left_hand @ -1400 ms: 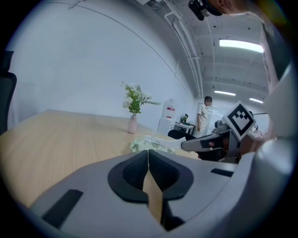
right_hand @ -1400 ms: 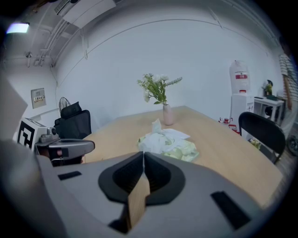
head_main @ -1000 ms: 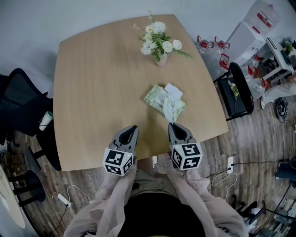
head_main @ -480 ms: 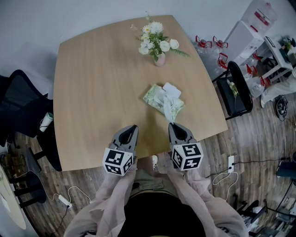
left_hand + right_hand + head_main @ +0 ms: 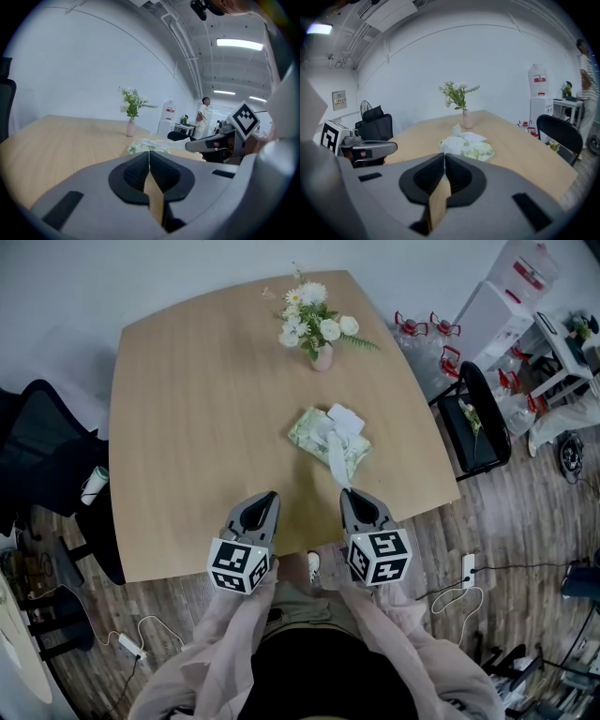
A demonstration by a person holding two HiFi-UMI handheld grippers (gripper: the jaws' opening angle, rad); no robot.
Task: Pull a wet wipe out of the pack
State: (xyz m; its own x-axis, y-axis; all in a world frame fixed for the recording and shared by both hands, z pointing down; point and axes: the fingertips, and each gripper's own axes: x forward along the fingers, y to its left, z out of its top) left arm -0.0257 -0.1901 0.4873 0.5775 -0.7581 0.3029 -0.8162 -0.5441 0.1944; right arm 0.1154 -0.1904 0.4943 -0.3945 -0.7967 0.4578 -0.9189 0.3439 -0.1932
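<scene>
- Checking the right gripper (image 5: 347, 491) first, I am reading its jaws as pressed together on the near end of a thin white wet wipe (image 5: 337, 463). The wipe is stretching in a narrow strand from the pack to the jaw tips.
- I am locating the pale green soft-plastic wipe pack (image 5: 312, 432) lying flat on the light wooden table (image 5: 187, 427). It is just beyond the right gripper and to the right of the table's middle.
- I am seeing the pack's white lid flap (image 5: 347, 416) lying open on its far side, with the wipe bunching up out of the opening beside it.
- I am reading the left gripper (image 5: 270, 495) as fully narrowed, its black pads meeting with nothing between them. Its tips are sitting over the table's near edge, beside the right gripper and apart from the pack.
- I am noting a small pink vase (image 5: 322, 357) of white flowers standing upright on the far part of the table, well apart from the pack.
- I am noting a black office chair (image 5: 42, 442) standing at the table's left side.
</scene>
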